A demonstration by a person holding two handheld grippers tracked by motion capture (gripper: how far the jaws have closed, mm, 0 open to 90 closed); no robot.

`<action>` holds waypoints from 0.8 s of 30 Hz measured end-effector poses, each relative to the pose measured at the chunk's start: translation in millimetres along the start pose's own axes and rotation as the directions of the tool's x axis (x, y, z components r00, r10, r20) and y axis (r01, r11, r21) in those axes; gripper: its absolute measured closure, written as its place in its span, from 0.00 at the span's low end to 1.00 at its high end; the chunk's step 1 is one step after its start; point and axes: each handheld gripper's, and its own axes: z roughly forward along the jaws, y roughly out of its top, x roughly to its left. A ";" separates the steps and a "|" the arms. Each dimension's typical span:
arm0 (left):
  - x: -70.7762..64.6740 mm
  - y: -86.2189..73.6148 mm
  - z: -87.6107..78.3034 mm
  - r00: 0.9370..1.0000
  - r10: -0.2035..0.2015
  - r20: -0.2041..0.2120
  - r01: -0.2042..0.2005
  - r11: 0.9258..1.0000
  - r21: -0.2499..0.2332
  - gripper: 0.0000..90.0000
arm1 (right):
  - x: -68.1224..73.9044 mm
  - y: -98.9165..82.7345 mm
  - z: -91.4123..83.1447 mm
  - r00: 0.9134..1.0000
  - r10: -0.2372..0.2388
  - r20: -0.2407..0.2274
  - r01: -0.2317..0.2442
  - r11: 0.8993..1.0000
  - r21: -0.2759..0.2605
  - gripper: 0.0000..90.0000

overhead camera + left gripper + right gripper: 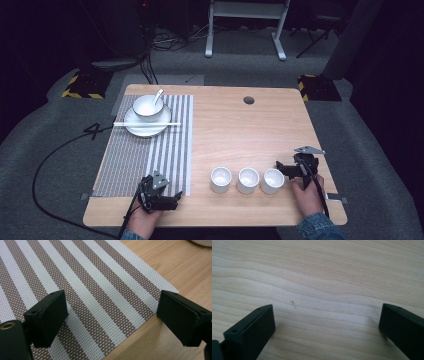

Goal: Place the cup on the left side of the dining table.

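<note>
Both grippers stood open: the left gripper [167, 200] over the striped mat [82, 290], the right gripper [290, 169] at three o'clock of three cups [248, 180].

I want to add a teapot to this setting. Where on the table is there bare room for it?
The widest bare wood lies between the striped placemat and the table's right edge, behind the three cups. The placemat's near half is also free. It is crowded at the bowl and plate at far left, and along the near edge around both grippers.
</note>
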 end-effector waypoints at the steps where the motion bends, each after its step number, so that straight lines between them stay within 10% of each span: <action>1: 0.0 0.0 -0.1 1.000 -0.004 0.004 0.004 1.000 0.002 0.11 | 0.0 0.0 0.0 1.000 0.000 0.000 0.000 1.000 0.000 0.00; 16: 10.1 4.0 -18.0 0.996 -0.057 0.072 0.063 0.994 -0.086 0.19 | 0.0 0.0 0.0 1.000 0.000 0.000 0.000 1.000 0.000 0.00; 24: 4.7 17.1 -46.2 0.997 -0.040 0.068 0.058 0.956 -0.289 0.19 | 0.1 -0.1 -0.1 1.000 -0.001 -0.002 0.001 1.000 0.000 0.00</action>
